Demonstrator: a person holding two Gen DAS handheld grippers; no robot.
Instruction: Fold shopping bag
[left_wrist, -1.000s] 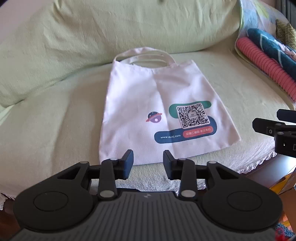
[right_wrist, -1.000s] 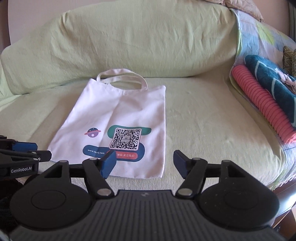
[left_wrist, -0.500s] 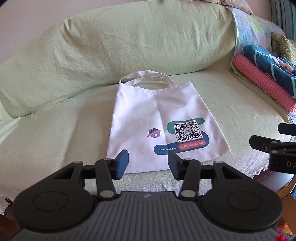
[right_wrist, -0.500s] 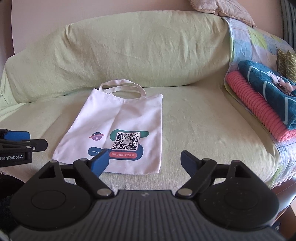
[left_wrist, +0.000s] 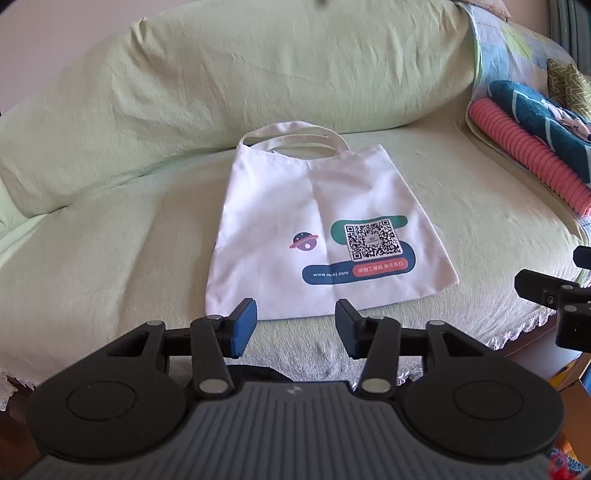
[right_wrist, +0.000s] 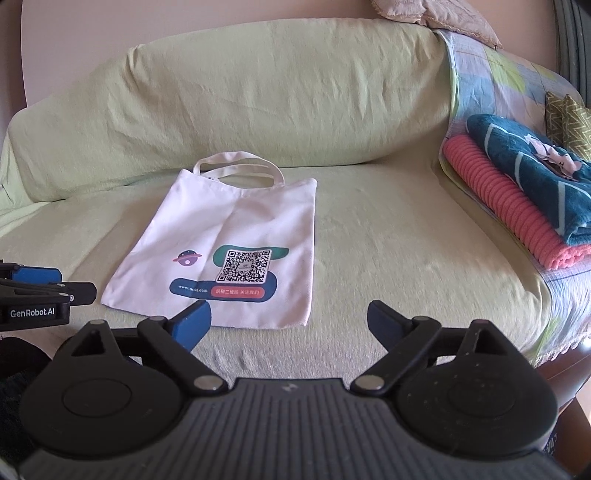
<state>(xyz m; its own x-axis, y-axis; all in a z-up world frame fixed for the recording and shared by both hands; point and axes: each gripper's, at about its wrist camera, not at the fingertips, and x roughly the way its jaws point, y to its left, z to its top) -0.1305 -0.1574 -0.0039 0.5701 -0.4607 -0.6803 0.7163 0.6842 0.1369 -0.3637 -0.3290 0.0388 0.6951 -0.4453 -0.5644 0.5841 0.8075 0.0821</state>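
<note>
Overall, the white shopping bag (left_wrist: 317, 236) lay flat and unfolded on the green-covered sofa (left_wrist: 110, 258), handles (left_wrist: 291, 138) toward the backrest, printed side up. Nothing rested on it. Folded pink and teal blankets (right_wrist: 517, 192) sat well apart at the sofa's right end. The left gripper (left_wrist: 293, 325) and the right gripper (right_wrist: 288, 325) hovered near the bag's bottom edge, fingers apart, holding nothing.
</note>
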